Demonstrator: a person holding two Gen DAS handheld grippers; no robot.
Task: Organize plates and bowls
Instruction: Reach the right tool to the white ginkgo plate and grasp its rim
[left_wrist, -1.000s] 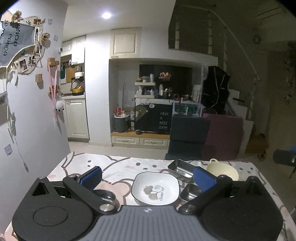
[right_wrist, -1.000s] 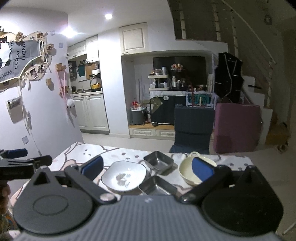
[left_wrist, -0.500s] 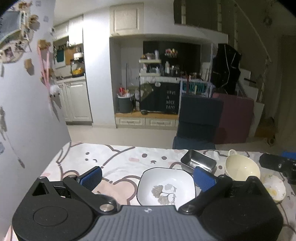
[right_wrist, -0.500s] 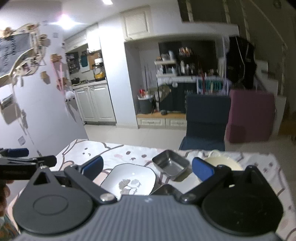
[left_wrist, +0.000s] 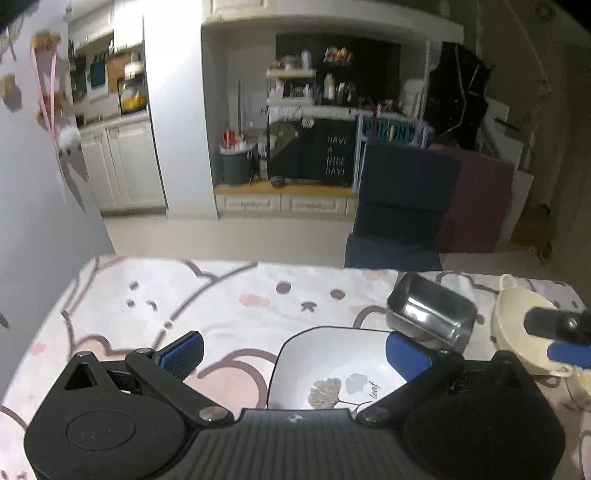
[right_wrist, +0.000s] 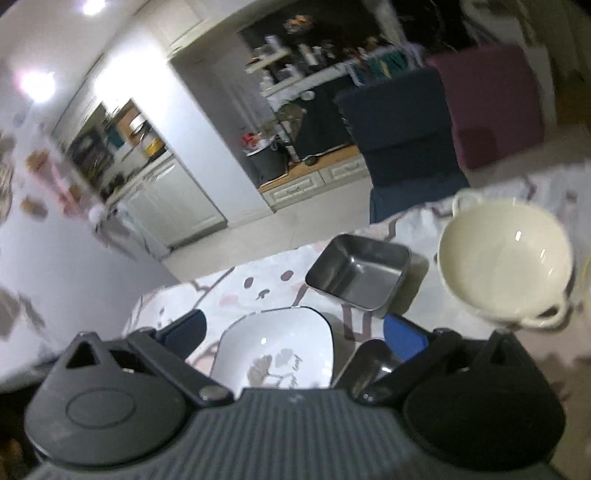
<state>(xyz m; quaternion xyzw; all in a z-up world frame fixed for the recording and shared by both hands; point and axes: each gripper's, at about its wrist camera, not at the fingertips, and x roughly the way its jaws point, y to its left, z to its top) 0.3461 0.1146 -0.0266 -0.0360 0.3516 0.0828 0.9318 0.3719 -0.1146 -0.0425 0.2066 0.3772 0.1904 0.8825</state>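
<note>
White square bowl (left_wrist: 332, 365) between spread, empty left tongs (left_wrist: 295, 356); right tongs (right_wrist: 295, 334) spread, empty; bare tablecloth (left_wrist: 166, 302) left.

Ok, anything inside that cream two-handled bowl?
The cream bowl looks empty in the right wrist view: bare glossy inside, only light glints. In the left wrist view the right gripper covers part of it.

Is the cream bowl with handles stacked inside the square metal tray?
No, the cream bowl sits on the tablecloth beside the empty metal tray.
</note>
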